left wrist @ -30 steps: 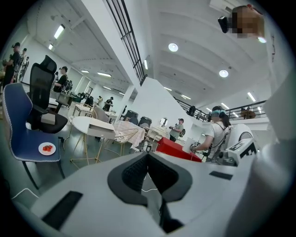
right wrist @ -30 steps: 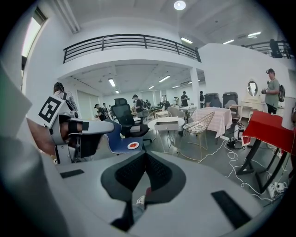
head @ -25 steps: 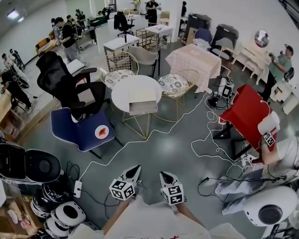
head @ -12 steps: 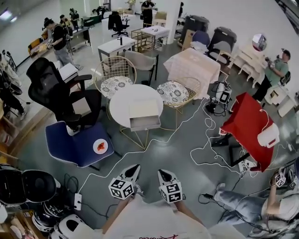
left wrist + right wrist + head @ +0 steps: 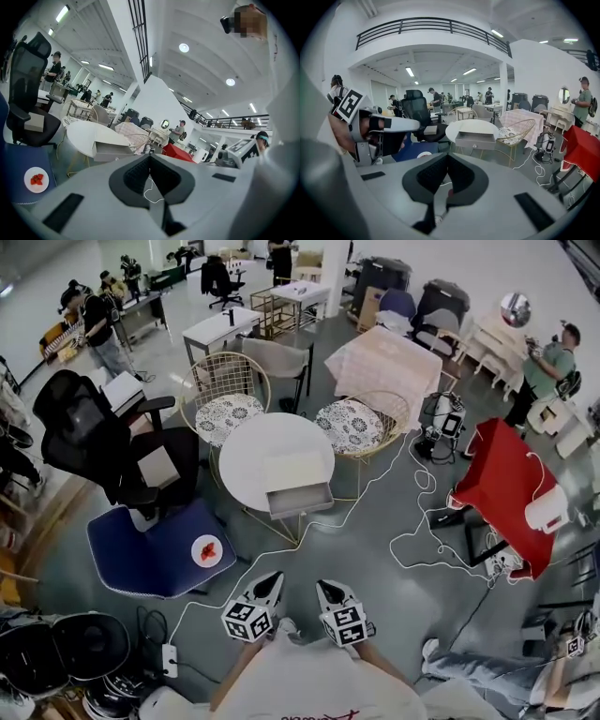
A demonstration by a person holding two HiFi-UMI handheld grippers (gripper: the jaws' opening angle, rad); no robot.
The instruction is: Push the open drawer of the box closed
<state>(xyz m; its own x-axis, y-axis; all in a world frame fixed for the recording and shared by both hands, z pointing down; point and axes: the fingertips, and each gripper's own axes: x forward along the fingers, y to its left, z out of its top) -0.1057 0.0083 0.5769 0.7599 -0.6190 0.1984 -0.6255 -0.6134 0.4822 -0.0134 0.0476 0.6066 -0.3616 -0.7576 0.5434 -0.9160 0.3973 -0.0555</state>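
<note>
A pale box [image 5: 292, 472] sits on the near side of a round white table [image 5: 253, 442], and its grey drawer [image 5: 300, 500] is pulled out toward me. Both grippers hang low in the head view, well short of the table. My left gripper [image 5: 273, 577] is shut and empty, as is my right gripper [image 5: 323, 586] beside it. In the left gripper view the box [image 5: 112, 149] lies ahead and to the left of the closed jaws of that gripper [image 5: 150, 158]. The right gripper view shows the drawer front [image 5: 476, 139] straight ahead above the closed right gripper [image 5: 446, 158], with the left gripper [image 5: 379, 127] at its left.
A blue chair [image 5: 150, 554] holding a white plate [image 5: 206, 550] stands left of the path, a black office chair [image 5: 98, 432] behind it. Gold wire chairs [image 5: 361, 423] ring the table. White cables [image 5: 412, 540] cross the floor at right, near a red table [image 5: 506, 479].
The table and box have come nearer and lower in the head view as I moved toward them. Both grippers keep their place in the frame, still shut.
</note>
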